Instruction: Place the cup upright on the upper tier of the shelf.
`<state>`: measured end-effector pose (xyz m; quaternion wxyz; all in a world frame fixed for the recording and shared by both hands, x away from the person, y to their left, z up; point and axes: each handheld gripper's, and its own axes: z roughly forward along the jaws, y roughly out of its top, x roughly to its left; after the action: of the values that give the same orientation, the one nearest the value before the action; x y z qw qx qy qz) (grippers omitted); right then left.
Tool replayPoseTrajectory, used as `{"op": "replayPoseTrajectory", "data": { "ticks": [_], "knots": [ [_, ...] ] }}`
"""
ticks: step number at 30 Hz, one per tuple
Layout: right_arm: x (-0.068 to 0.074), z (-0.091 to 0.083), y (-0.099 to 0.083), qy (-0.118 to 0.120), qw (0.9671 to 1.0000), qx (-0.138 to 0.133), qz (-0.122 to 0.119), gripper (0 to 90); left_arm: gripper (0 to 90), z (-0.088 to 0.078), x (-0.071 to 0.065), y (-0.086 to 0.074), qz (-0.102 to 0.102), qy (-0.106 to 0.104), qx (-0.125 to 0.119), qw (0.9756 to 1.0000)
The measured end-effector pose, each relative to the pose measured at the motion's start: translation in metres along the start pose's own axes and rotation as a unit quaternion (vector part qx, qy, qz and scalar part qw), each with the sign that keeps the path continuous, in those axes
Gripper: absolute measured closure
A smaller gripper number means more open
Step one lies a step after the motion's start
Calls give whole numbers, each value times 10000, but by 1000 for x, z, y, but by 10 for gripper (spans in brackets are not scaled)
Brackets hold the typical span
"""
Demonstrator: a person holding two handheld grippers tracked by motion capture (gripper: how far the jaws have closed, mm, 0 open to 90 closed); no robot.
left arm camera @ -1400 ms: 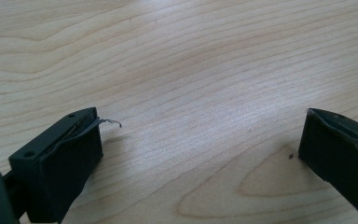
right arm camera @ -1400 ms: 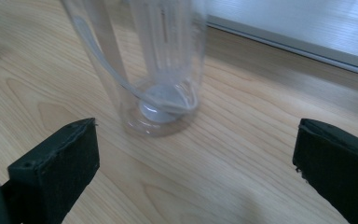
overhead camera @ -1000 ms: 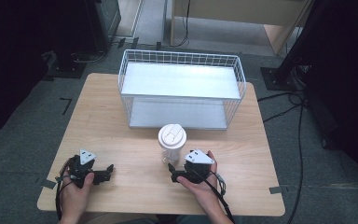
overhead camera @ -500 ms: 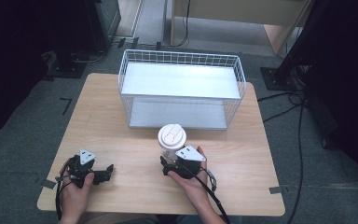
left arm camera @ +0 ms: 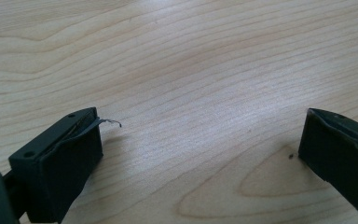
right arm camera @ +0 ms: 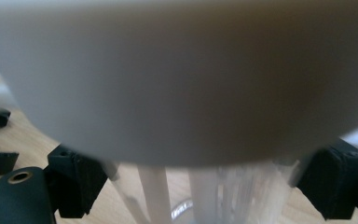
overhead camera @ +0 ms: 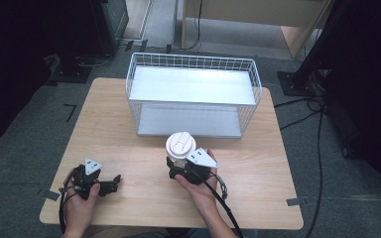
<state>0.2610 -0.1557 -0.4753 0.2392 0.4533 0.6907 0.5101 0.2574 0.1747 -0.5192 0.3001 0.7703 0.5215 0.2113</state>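
A clear plastic cup with a white domed lid (overhead camera: 180, 145) stands on the wooden table (overhead camera: 258, 163), just in front of the wire basket. My right gripper (overhead camera: 177, 167) reaches it from the near right, under the lid. Its jaws have just been closing with the cup between them. In the right gripper view the lid (right arm camera: 182, 93) looms close, and both black fingers (right arm camera: 77, 186) press on the clear wall below it. My left gripper (overhead camera: 113, 182) rests at the front left with its jaws wide apart. Bare wood (left arm camera: 177, 56) lies between its fingers (left arm camera: 60, 163).
A white wire basket (overhead camera: 193, 94) with a pale floor sits at the back middle of the table, directly behind the cup. Cables trail from both grippers toward the table's near edge. Dark floor and furniture legs surround the table.
My right gripper has slid left up to the cup and its jaws have come together around it. The left gripper has stayed where it was.
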Motion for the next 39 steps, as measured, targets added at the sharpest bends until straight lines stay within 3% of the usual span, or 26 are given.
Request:
{"op": "replayPoseTrajectory", "data": {
  "ticks": [10, 22, 26, 34, 39],
  "knots": [
    [4, 1, 4, -87, 9998, -198, -17, 145, 0, 0, 0, 0, 1, 1, 1, 10000],
    [12, 3, 17, -32, 9989, -463, 8, 153, 0, 0, 0, 0, -6, 1, -7, 10000],
    [14, 3, 28, -37, 9984, -564, -65, 153, 0, 0, 0, 0, 5, 7, -5, 10000],
    [16, -5, 61, -89, 9944, -1023, -237, 153, 0, 0, 0, 0, 6, 2, 4, 10000],
    [19, -7, 72, -80, 9931, -1141, -270, 153, 0, 0, 0, 0, 9, 4, 2, 10000]
  ]
}}
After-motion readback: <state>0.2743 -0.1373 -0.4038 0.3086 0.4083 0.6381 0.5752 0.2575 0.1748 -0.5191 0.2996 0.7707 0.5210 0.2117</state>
